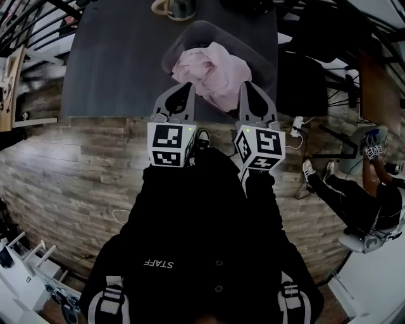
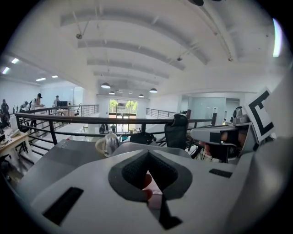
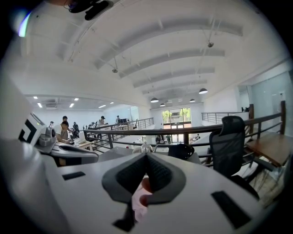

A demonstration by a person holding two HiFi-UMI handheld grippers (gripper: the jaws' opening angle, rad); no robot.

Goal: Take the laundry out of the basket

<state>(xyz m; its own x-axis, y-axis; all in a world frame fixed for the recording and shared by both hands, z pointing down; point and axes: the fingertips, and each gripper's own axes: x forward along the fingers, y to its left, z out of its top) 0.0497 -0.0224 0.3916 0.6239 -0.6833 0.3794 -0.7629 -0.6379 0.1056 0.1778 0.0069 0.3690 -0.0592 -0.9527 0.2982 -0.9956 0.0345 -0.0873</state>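
Note:
Pink laundry lies bunched in a translucent grey basket on the dark table. Both grippers hover side by side over the table's near edge, at the basket's near side. The left gripper is shut, its tips above the laundry's near left edge. The right gripper is shut too, at the laundry's near right edge. In the left gripper view the jaws meet, with pink cloth showing below them. The right gripper view shows the same: closed jaws over pink cloth. Neither holds anything that I can see.
A kettle stands at the table's far edge behind the basket. A black office chair is to the table's right, with cables on the wooden floor. A person sits at the right. A railing runs beyond the table.

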